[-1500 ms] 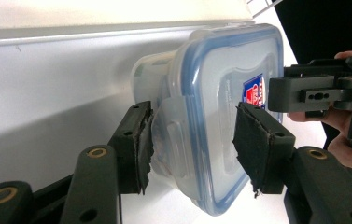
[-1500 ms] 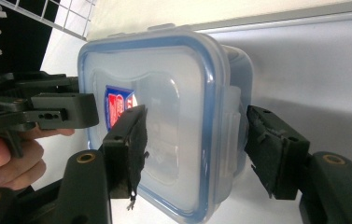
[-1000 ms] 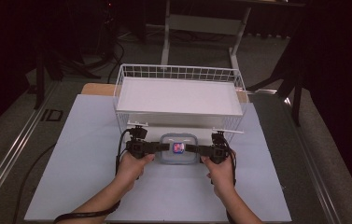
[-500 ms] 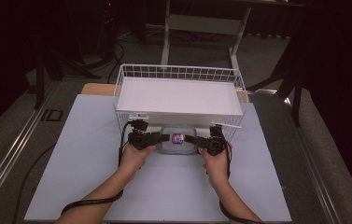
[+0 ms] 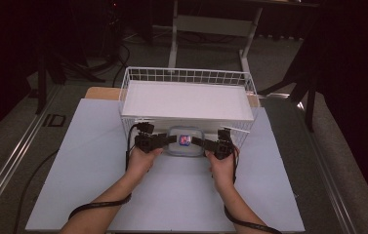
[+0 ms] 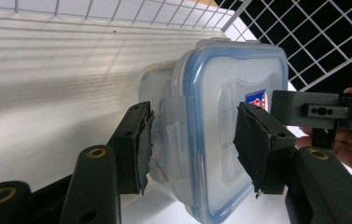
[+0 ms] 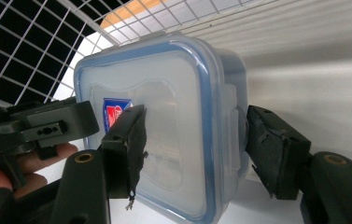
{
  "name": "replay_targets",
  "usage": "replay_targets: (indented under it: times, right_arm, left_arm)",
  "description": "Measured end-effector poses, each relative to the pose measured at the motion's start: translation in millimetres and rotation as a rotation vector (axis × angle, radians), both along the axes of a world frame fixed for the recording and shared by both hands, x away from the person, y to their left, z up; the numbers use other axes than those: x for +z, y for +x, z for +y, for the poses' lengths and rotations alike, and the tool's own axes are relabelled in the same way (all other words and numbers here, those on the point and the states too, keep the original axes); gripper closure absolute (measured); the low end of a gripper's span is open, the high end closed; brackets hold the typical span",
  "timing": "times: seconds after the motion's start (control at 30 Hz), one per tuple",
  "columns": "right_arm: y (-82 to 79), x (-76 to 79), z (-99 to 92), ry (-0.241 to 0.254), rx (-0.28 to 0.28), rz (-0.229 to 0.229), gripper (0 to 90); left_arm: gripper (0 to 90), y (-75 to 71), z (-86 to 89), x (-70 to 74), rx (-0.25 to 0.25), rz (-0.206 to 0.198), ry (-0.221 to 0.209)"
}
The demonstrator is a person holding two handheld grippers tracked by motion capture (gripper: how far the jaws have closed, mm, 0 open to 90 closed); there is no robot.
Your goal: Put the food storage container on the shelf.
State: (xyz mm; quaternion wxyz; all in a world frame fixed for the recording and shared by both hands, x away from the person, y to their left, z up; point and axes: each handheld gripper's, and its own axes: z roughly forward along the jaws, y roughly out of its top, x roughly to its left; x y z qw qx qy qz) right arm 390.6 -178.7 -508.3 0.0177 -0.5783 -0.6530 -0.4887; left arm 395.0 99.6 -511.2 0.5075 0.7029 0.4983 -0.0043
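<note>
The left tool (image 5: 168,139) closes on the left edge of a clear plastic container (image 5: 185,142): in the left gripper view one pad sits on the lid face and the other presses the side latch. The container (image 6: 211,126) has a blue-rimmed snap-on lid with a red-and-blue label (image 6: 256,98); its contents cannot be determined through the cloudy plastic. It is held between both tools over the white table (image 5: 89,156), directly in front of the near wall of a white wire basket (image 5: 186,75), which holds a white flat panel (image 5: 186,100). The right tool (image 5: 202,142) grips the container's right edge in the same way, its pads (image 7: 129,140) clamping lid and latch.
</note>
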Motion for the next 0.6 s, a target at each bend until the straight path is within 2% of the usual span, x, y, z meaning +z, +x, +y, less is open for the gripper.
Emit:
replay_targets:
  times: [0.03,0.1,0.13,0.23,0.3,0.37,0.4,0.5,0.53,0.6]
  right_arm:
    - [0.2,-1.0,-0.3,0.005,-0.006,-0.005,39.7]
    - [1.4,-2.1,-0.8,0.015,-0.018,-0.006,39.4]
    - [2.1,-2.5,-0.7,0.016,-0.020,-0.010,38.8]
    - [5.0,-3.1,1.2,0.004,-0.020,-0.014,36.7]
    - [7.2,-3.2,2.7,-0.010,-0.015,-0.023,35.0]
    - [8.3,-4.6,4.4,-0.012,-0.028,-0.027,33.8]
    - [9.1,-6.1,5.0,-0.010,-0.033,-0.028,32.7]
    - [10.6,-11.4,6.5,-0.010,-0.056,-0.025,28.2]
    - [11.2,-13.2,5.7,0.008,-0.060,-0.016,28.7]
    - [11.1,-12.8,6.0,0.001,-0.061,-0.026,28.7]
  left_arm:
    - [48.3,0.6,0.6,-0.9,-0.012,-0.007,0.005]
    - [47.6,1.0,-0.9,-2.3,-0.005,-0.014,0.000]
    - [47.0,1.5,-0.6,-2.7,-0.023,-0.021,0.017]
    - [44.9,2.3,-2.1,-4.4,-0.020,-0.034,0.018]
    - [43.9,2.7,-2.4,-6.7,-0.011,-0.032,0.007]
    - [41.5,3.4,-2.3,-11.0,0.007,0.000,-0.024]
    - [39.8,3.4,-2.4,-13.1,0.018,0.003,-0.033]
    - [40.6,2.7,-3.2,-16.2,0.039,-0.005,-0.049]
    - [40.6,2.6,-3.4,-16.2,0.043,-0.004,-0.050]
    - [40.6,2.4,-4.0,-16.1,0.049,-0.007,-0.050]
